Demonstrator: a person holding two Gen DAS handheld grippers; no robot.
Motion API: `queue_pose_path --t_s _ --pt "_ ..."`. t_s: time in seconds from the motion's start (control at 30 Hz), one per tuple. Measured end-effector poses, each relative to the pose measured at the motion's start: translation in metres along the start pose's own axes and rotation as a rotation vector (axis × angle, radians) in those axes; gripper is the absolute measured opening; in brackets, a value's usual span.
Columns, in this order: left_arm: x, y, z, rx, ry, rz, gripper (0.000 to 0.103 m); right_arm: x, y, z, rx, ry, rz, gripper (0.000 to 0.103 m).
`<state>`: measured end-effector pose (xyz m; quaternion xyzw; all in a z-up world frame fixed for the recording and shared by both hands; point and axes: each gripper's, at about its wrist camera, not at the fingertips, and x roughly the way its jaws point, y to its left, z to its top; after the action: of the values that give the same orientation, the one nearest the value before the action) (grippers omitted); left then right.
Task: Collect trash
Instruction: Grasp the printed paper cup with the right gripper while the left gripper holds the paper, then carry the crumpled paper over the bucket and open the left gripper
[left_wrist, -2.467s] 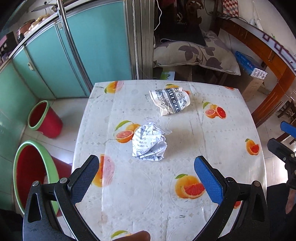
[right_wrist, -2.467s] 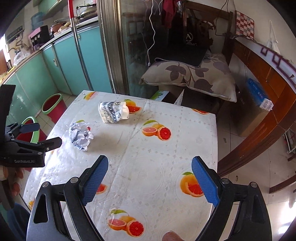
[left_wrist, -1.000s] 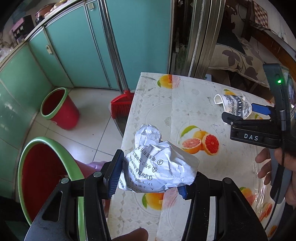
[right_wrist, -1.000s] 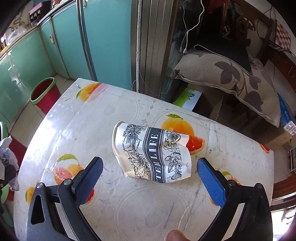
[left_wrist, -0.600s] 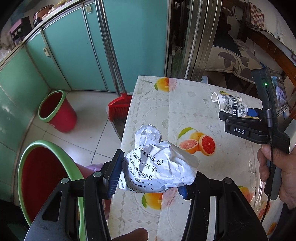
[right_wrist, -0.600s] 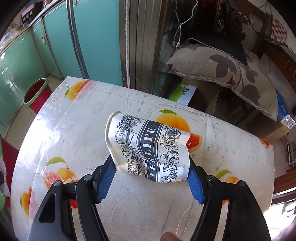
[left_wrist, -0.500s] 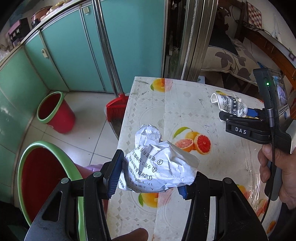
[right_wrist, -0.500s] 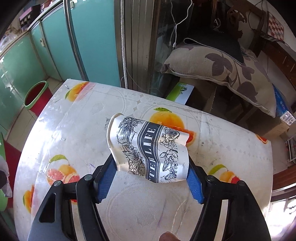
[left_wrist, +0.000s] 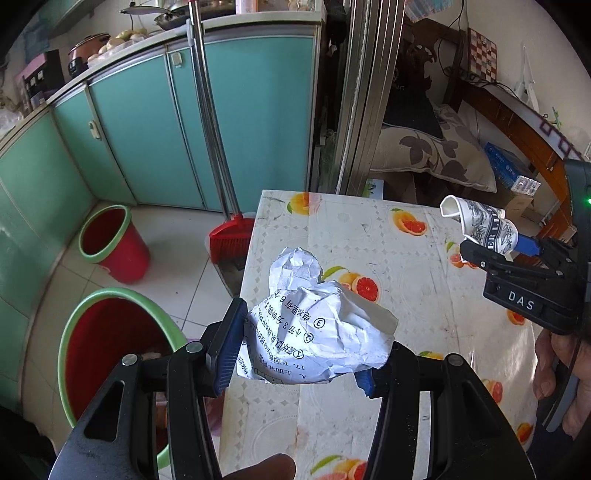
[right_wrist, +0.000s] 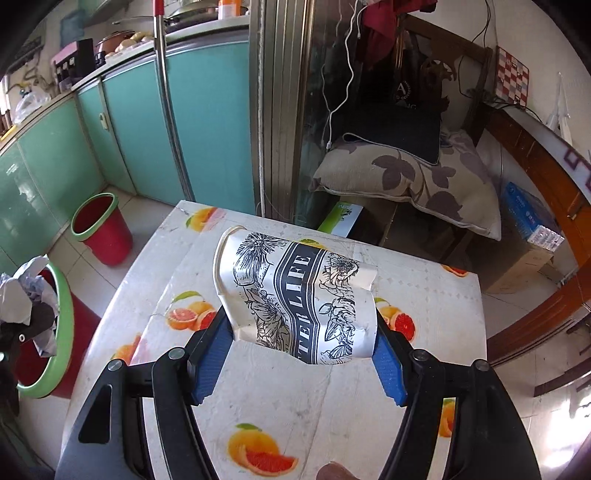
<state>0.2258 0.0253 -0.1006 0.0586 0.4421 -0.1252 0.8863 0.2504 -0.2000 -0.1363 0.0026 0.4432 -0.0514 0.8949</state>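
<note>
table (right_wrist: 332, 406): now bare of trash | near red bin (left_wrist: 110, 354): waiting at 8 o'clock | right gripper (right_wrist: 303, 347): having just closed, clamping crushed paper cup (right_wrist: 295, 295), lifting | left gripper (left_wrist: 295, 354): gripping crumpled paper ball (left_wrist: 314, 332), raised; binning is coming next.

Two red plastic bins with green rims stand on the tiled floor: a large bin (left_wrist: 99, 354) near the table's left edge and a small bin (left_wrist: 110, 240) farther off by the teal cabinets. Two pieces of trash show: one crumpled white printed paper ball (left_wrist: 317, 332) and one crushed white paper cup with black print (right_wrist: 295, 299). One red broom (left_wrist: 231, 240) leans at the table's far left corner. One floral pillow (right_wrist: 406, 181) lies beyond the far edge.
</note>
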Motion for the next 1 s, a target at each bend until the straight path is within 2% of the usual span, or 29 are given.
queue_pose_path --t_s 0.2,0.4,0.5,0.7,1.0 --pt "-0.033 0.029 -0.014 -0.038 -0.03 0.029 0.05 -0.053 0.03 -0.027 -0.021 -0.023 0.044 0.069" --pt "-0.045 0.081 -0.031 -0.083 -0.013 0.09 0.05 -0.075 0.075 -0.044 -0.058 -0.024 0.084 0.069" --pt "-0.044 0.109 -0.037 -0.09 0.007 0.12 0.05 -0.079 0.1 -0.048 -0.08 -0.023 0.099 0.069" --pt "-0.032 0.153 -0.046 -0.114 0.04 0.134 0.05 -0.084 0.146 -0.048 -0.127 -0.026 0.125 0.069" --pt "-0.004 0.191 -0.07 -0.155 0.089 0.134 0.05 -0.082 0.198 -0.044 -0.192 -0.026 0.145 0.069"
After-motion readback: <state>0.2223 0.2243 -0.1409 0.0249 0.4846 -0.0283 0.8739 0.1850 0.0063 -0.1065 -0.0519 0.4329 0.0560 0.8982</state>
